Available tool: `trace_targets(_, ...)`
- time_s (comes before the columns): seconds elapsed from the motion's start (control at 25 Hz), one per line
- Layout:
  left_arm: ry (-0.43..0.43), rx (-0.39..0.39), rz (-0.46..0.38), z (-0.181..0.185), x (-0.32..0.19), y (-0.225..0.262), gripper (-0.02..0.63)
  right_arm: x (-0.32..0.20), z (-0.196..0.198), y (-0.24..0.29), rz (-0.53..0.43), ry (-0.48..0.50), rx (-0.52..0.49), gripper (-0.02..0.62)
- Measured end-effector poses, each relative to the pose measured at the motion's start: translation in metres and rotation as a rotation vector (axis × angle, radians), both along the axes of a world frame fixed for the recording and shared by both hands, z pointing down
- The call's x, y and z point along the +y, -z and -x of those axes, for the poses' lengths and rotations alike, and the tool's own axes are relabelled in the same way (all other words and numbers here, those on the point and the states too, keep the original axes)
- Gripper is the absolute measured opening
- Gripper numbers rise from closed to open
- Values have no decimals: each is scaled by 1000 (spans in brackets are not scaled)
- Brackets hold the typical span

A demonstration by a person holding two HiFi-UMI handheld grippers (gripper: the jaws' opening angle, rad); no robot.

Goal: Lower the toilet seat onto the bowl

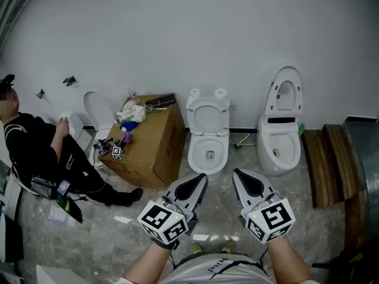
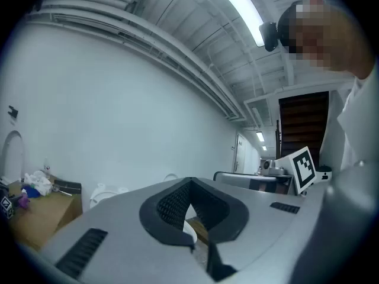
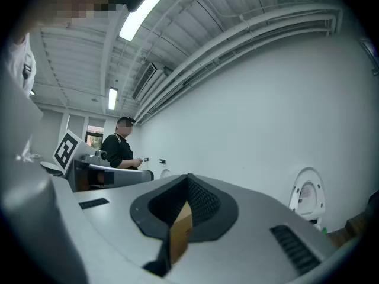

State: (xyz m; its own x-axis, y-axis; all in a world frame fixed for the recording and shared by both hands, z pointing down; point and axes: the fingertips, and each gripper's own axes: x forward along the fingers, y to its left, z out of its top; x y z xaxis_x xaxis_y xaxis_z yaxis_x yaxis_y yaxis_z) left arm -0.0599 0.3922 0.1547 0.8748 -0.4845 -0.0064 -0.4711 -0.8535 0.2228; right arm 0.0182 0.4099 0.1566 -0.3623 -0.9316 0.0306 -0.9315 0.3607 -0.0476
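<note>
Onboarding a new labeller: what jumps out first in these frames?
Against the white wall, the right toilet stands with its lid raised upright; the middle toilet shows an open bowl. Left of it sits a cluttered cardboard box, with a person in black seated beyond. In the foreground the left gripper and right gripper are shut and empty.

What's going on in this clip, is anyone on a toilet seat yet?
Nothing is handled yet. The white ceramic toilet on the right has its seat raised upright. The left hand-held gripper and right hand-held gripper are held level, both shut and empty, well short of it. A person in black crouches at left near a brown cardboard box.
</note>
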Motion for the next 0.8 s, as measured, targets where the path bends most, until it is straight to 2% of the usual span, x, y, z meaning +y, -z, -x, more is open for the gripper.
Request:
trace_targets(0.28,8,5,-5,-19,-5,-2,9,-4,-16,-1,-20,22,12,12)
trace_targets(0.48,26,11,0,-24,-7,-5,9,1,-28,3,-31,56,-47,14)
trace_targets(0.68,71,25,27,-30,-23,-11,9,-5,-47,-7,-42,35,-75,14)
trace_targets(0.8,76,19,2,-37,-27,-9,9,-5,-52,-11,-44,29,-86,14)
